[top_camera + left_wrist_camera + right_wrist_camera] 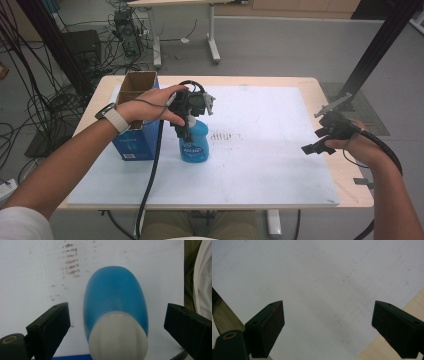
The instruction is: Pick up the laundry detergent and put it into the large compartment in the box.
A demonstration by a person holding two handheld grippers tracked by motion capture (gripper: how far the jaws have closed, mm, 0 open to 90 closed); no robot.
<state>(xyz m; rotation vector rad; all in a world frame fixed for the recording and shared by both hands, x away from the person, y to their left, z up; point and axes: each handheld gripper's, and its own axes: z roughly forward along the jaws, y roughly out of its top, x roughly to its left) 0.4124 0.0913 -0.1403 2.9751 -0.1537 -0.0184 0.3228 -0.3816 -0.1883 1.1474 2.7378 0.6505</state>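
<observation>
White mat (280, 165) lies bare around blue bottle (195, 142); both claws (116, 322) (328, 325) gape apart.

A: The room light is even and fairly bright from above; the white board (260, 150) shows soft, faint shadows and no harsh glare.

B: Up close, the bottle (116, 305) looks soft and unfocused; the high view is slightly grainy.

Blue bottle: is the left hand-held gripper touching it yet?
Apart. In the left gripper view, the left hand-held gripper has both jaws wide open, with white mat showing between each jaw and the blue bottle.
</observation>
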